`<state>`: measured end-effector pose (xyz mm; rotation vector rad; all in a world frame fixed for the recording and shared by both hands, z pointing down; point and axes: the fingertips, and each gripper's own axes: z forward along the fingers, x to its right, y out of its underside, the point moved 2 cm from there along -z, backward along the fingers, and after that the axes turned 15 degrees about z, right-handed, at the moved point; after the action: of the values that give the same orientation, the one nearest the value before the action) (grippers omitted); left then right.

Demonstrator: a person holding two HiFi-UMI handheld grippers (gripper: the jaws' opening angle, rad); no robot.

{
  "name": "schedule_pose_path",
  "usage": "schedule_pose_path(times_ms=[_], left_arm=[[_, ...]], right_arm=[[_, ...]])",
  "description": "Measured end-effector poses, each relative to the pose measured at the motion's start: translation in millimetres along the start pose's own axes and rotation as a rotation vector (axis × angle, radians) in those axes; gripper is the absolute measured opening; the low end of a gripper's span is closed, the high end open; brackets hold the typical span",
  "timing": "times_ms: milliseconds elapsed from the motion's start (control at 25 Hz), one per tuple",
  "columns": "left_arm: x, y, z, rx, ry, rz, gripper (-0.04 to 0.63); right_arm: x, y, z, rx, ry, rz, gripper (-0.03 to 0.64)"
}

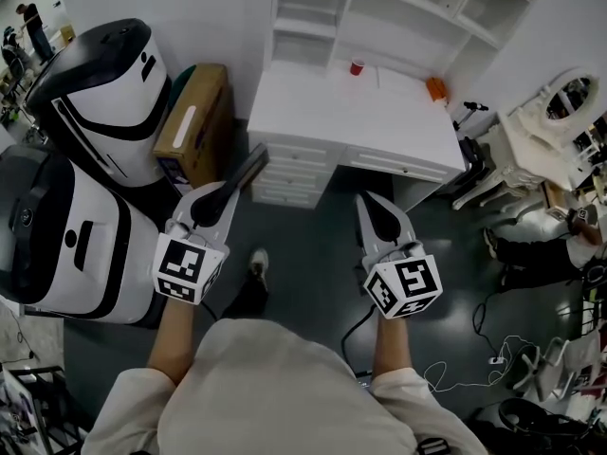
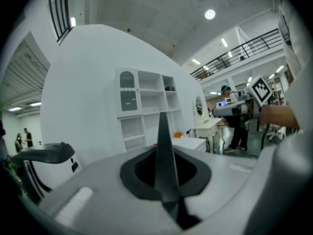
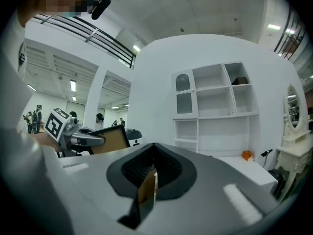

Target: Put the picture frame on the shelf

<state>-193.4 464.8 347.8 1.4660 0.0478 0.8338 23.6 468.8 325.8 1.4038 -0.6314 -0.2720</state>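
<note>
My left gripper is shut on the picture frame, a thin dark slab that I see edge-on as it points toward the white desk. In the left gripper view the picture frame rises like a blade from between the closed jaws. The right gripper view shows its brown back. The white shelf unit stands on the back of the desk, its compartments mostly bare. My right gripper hovers level with the left, jaws closed. A small tan sliver shows between its pads, and I cannot tell what it is.
A red cup and an orange object sit on the desk. Two large white-and-black machines and a cardboard box crowd the left. A white vanity with a mirror and floor cables are to the right.
</note>
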Motion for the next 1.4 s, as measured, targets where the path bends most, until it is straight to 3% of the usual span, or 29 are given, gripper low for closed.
schedule_pose_path(times_ms=[680,1400], left_arm=[[-107.2,18.2,162.4,0.022,0.025,0.009,0.015],[-175.1,39.6,266.5,0.017,0.068,-0.012,0.015]], right_arm=[[87.5,-38.5,158.2,0.008,0.011,-0.024,0.006],[150.0,-54.7,253.4,-0.010,0.059,0.034,0.006]])
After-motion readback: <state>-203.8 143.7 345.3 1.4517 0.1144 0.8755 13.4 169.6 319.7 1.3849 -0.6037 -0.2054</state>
